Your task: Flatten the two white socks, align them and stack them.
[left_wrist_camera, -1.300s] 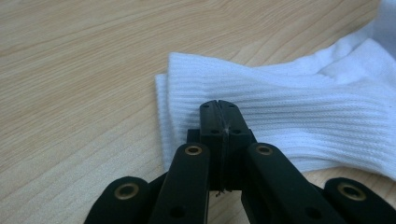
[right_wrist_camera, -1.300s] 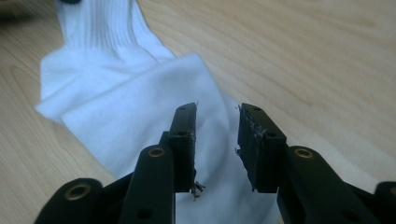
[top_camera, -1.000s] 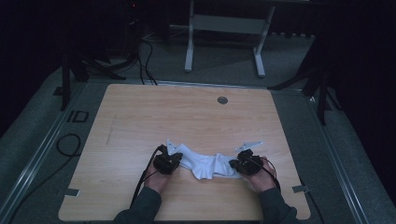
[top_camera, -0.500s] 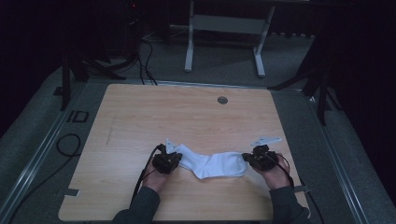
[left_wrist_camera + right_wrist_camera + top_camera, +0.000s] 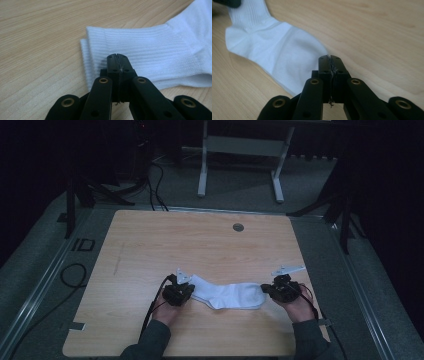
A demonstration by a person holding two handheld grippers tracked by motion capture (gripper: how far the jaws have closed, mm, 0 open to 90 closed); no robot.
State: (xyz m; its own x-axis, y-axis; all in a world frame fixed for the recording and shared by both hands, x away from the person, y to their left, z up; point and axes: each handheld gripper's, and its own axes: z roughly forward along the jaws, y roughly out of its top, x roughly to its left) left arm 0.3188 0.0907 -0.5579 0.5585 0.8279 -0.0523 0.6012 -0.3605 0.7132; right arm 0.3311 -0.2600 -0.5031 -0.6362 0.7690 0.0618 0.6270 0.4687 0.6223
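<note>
White ribbed cotton sock (image 5: 229, 295) stretched flat between two grippers on the near part of a pale wood-grain table (image 5: 150, 245).

Sock lies lengthwise across the near middle of the tabletop, its ribbed cuff toward the person's left and its smooth toe toward the right. Left gripper (image 5: 180, 293) has its black jaws pressed together on the cuff edge, the ribbing pinched between them in the left gripper view. Right gripper (image 5: 280, 290) has its jaws closed on the toe end, a thin line of white fabric caught between them. A small round grey grommet (image 5: 238, 227) sits near the far edge, well apart from the sock.
</note>
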